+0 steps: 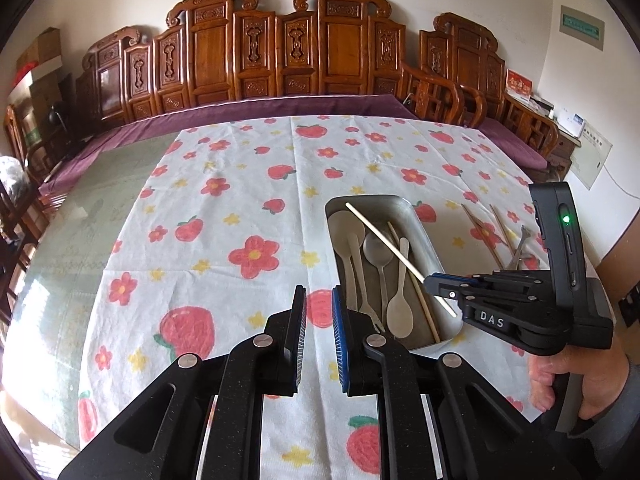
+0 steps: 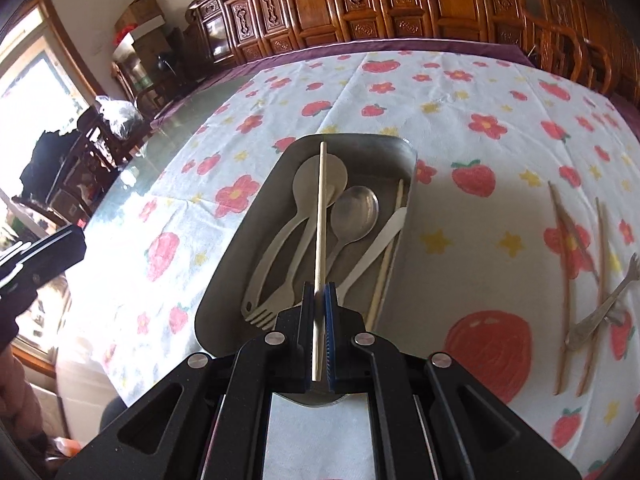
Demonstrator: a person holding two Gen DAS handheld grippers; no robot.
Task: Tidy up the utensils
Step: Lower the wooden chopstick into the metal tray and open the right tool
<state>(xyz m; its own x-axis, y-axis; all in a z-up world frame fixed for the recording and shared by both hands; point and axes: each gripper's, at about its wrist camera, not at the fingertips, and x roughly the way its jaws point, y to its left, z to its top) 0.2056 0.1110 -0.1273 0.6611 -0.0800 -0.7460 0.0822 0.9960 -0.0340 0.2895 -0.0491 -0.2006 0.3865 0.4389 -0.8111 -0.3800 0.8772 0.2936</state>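
Note:
A metal tray on the flowered cloth holds spoons, a fork and a chopstick. My right gripper is shut on a pale wooden chopstick and holds it above the tray, pointing along it. My left gripper is open and empty, low over the cloth just left of the tray's near end. Loose chopsticks and a metal utensil lie on the cloth to the right.
The flowered tablecloth covers part of a glass-topped table. A carved wooden bench with a purple cushion stands behind it. Chairs and boxes stand at the far left.

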